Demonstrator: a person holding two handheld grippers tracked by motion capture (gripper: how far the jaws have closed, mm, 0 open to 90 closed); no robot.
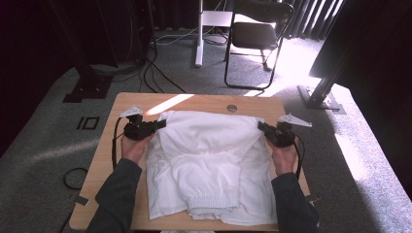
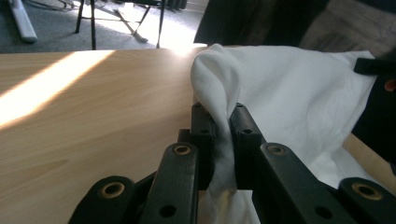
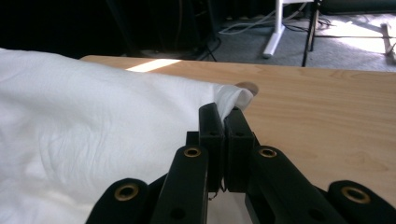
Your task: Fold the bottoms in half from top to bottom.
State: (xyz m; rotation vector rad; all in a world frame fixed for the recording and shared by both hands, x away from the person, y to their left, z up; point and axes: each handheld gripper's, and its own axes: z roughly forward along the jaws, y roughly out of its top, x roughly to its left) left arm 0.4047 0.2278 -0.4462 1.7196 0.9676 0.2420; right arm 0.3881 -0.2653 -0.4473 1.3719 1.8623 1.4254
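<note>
where both tongs pinch the white garment (image 1: 209,155), its corners vanish.

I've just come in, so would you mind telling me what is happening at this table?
A person is handling a white garment on the wooden table with two handheld grippers. The left gripper and the right gripper each pinch a far corner, one at either side, with that edge stretched between them. The near part lies rumpled on the table.

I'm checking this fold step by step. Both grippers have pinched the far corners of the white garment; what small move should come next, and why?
Probably draw both corners toward the person, over the garment's near half. The left gripper and right gripper each clamp a far corner, the cloth stretches between them, and its near part lies on the table, so a fold looks set up.
</note>
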